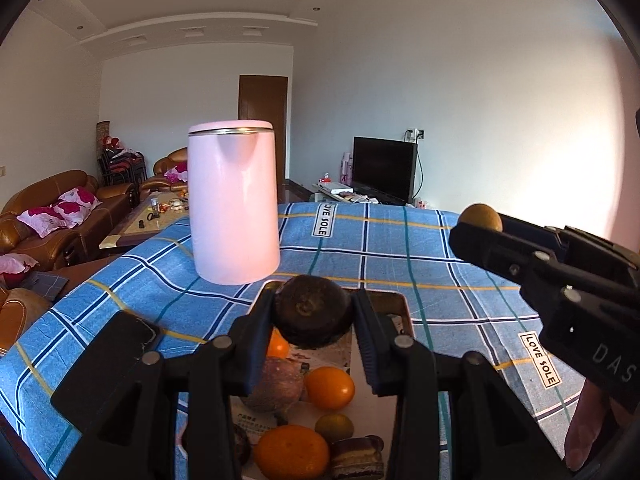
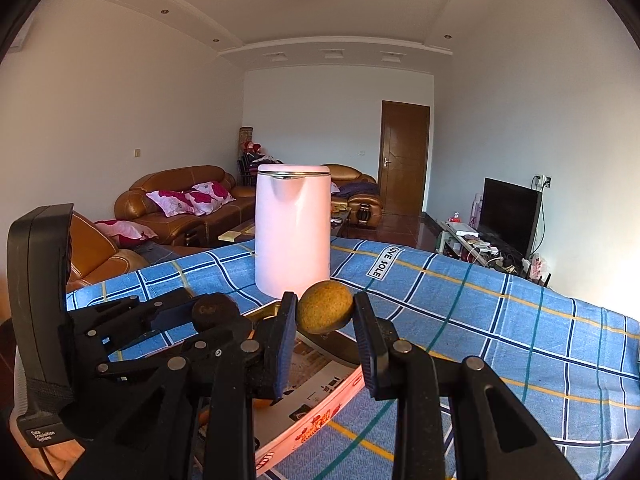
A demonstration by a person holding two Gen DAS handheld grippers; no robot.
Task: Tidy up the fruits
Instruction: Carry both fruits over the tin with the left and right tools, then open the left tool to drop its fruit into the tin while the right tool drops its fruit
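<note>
My left gripper (image 1: 313, 316) is shut on a dark brown round fruit (image 1: 312, 312) and holds it above a tray (image 1: 394, 300). The tray holds oranges (image 1: 330, 386), a purplish fruit (image 1: 276, 384), a small green fruit (image 1: 334, 427) and chocolate-coated cakes (image 1: 356, 458). My right gripper (image 2: 325, 314) is shut on a tan brown round fruit (image 2: 325, 312) and holds it over the tray's far rim (image 2: 268, 310). In the left wrist view the right gripper (image 1: 476, 232) is at the right with its fruit (image 1: 480, 216). In the right wrist view the left gripper (image 2: 216, 312) is at the left.
A tall pink kettle (image 1: 234, 200) stands on the blue plaid tablecloth (image 1: 400, 248) just behind the tray; it also shows in the right wrist view (image 2: 294, 232). Beyond the table are brown sofas (image 2: 176, 204), a coffee table (image 1: 148, 220) and a TV (image 1: 384, 168).
</note>
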